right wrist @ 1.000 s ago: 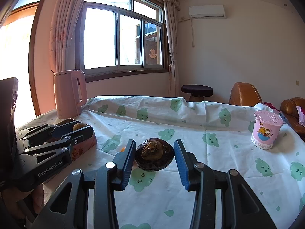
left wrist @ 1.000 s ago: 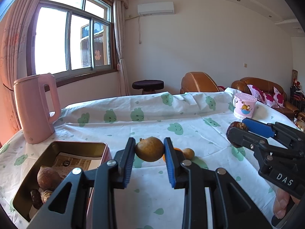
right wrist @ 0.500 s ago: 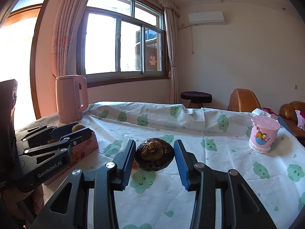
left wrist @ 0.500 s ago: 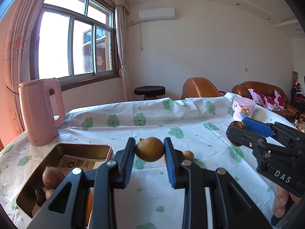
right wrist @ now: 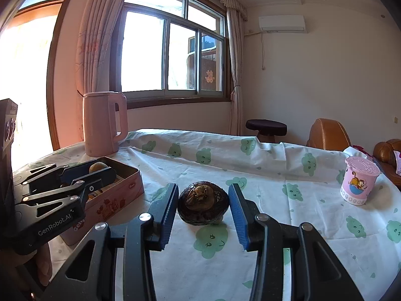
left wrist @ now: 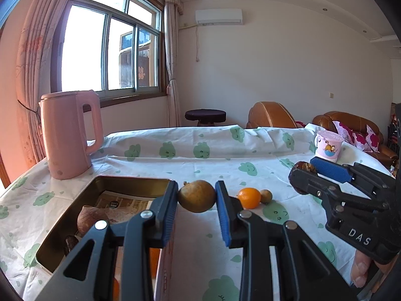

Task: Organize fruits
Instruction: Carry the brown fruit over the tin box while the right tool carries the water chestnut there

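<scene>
Fruits are held in both grippers at once: a round brown-yellow fruit (left wrist: 196, 199) is clamped between the blue pads of the left gripper (left wrist: 196, 200), and a dark, wrinkled fruit (right wrist: 203, 202) is pinched between the pads of the right gripper (right wrist: 203, 204), both carried clear of the tablecloth (left wrist: 175, 160). An open tin box (left wrist: 75, 215) is seen on the near left, just left of the left gripper, with a brownish fruit (left wrist: 91, 220) already inside; an orange fruit (left wrist: 249, 197) and a small olive-coloured fruit (left wrist: 266, 196) are left touching each other on the cloth to the right. A drop is judged the main risk: both held fruits are round and gripped only at their sides, so a slight slackening could let one roll off the table. If a fruit is released before it is over the box, the rim may be struck. The pink kettle (left wrist: 69, 135), at the far left near the box, could be knocked.
</scene>
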A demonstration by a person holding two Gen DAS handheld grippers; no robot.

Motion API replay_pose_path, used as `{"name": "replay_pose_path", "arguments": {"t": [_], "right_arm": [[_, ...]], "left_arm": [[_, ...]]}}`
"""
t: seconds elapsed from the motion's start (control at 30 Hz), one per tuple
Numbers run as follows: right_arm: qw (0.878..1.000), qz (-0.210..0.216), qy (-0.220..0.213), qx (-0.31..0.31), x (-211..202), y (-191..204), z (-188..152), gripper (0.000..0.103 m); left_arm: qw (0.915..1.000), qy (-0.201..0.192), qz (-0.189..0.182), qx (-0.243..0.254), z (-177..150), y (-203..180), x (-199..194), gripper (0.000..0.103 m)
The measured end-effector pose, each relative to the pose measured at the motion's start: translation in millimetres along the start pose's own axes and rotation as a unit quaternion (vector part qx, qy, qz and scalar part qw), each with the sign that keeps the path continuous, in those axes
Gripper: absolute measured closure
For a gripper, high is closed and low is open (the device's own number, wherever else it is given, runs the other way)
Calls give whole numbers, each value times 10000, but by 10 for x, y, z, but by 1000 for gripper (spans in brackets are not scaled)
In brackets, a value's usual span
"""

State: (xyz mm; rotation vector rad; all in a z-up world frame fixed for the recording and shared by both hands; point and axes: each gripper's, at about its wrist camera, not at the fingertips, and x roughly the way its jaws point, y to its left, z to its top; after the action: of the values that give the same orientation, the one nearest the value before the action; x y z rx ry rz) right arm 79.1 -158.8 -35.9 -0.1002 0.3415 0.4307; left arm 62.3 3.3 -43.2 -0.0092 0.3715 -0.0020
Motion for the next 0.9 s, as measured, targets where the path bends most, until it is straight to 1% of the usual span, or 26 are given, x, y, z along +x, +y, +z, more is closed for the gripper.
{"name": "replay_pose_path", "arguments": {"t": [0.4, 0.67, 0.9], "right_arm": [[9988, 412, 94, -235, 185, 439, 68, 59], [9970, 670, 90, -369, 289, 710, 167, 59], [9951, 854, 77, -483, 354, 920, 236, 59]], "left_arm": [[9996, 130, 208, -139, -9, 336, -47, 71], [9987, 227, 414, -190, -22, 526, -61, 71], [9969, 363, 611, -338, -45, 737, -37, 71]]}}
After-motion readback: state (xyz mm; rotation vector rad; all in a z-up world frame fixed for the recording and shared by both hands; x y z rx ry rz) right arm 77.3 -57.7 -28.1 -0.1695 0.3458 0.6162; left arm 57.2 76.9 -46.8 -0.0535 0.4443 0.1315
